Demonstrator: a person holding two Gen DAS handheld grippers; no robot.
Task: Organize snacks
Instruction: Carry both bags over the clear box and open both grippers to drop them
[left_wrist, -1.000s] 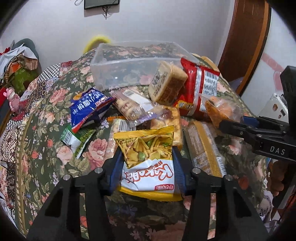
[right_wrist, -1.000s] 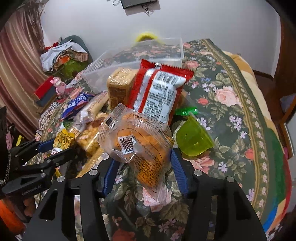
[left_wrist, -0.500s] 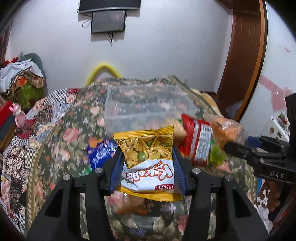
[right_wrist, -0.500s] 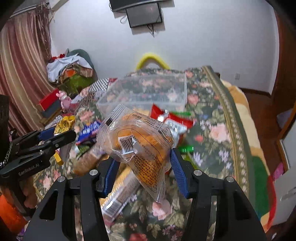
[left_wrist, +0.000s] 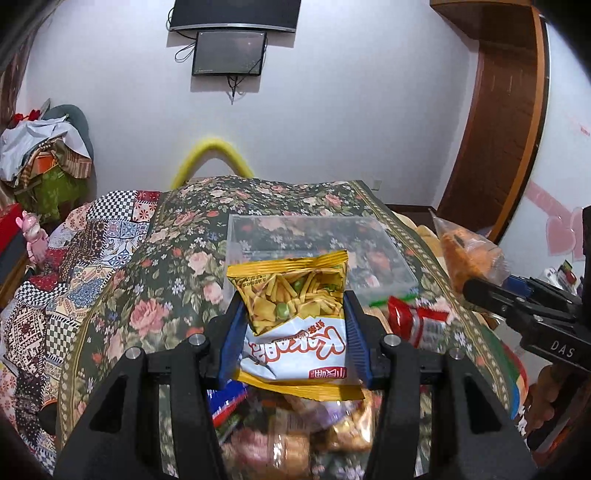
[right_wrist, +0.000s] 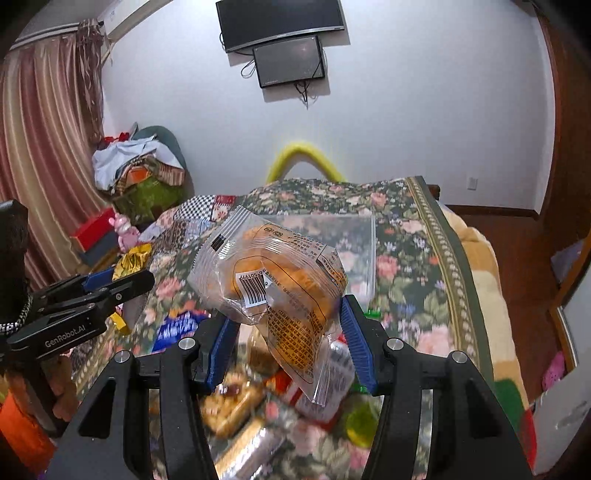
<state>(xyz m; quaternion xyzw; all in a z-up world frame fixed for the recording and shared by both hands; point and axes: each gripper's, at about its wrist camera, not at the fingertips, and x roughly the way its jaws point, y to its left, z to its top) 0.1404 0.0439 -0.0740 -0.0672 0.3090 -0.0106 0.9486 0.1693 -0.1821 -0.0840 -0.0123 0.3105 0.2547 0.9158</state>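
My left gripper (left_wrist: 293, 339) is shut on a yellow-and-white chip bag (left_wrist: 291, 317) and holds it in the air above the snack pile. My right gripper (right_wrist: 284, 332) is shut on a clear packet of orange pastry (right_wrist: 273, 280), also lifted; the packet shows at the right of the left wrist view (left_wrist: 465, 254). A clear plastic bin (left_wrist: 317, 251) stands on the floral bedspread beyond both grippers, and in the right wrist view (right_wrist: 354, 236) it is partly hidden behind the packet. Loose snacks lie below, blurred.
A red snack bag (left_wrist: 417, 321) and a blue packet (right_wrist: 177, 326) lie on the floral bedspread (left_wrist: 173, 280). A green object (right_wrist: 360, 421) sits low right. Piled clothes (right_wrist: 136, 166) stand at the far left, with a yellow arch (left_wrist: 210, 158) behind the bed.
Both grippers have risen with their packets and tilted up. The snack pile has dropped to the bottom of both views, and the wall and screens now show.
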